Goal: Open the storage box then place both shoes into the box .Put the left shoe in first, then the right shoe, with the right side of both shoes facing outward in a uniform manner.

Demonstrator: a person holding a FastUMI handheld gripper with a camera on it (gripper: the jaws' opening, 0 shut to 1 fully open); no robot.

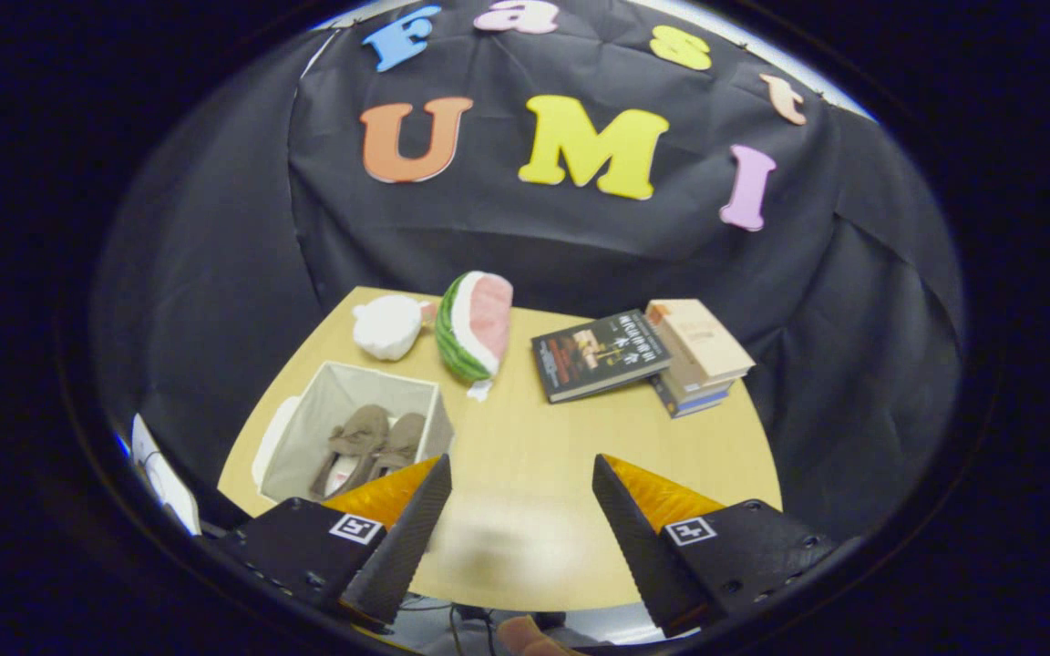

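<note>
Our gripper (521, 510) hangs wide open over bare table (525, 456), holding nothing. Far left of the fingers we see the pale fabric storage box (324, 401) open, both brown shoes (368, 446) side by side inside, probably toes pointing away.

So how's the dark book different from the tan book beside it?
The dark book lies flat on the table, while the tan book tops a small stack. The dark one's cover is pictured; the tan one's looks mostly plain. Both lie closed, well beyond the open, empty tongs.
</note>
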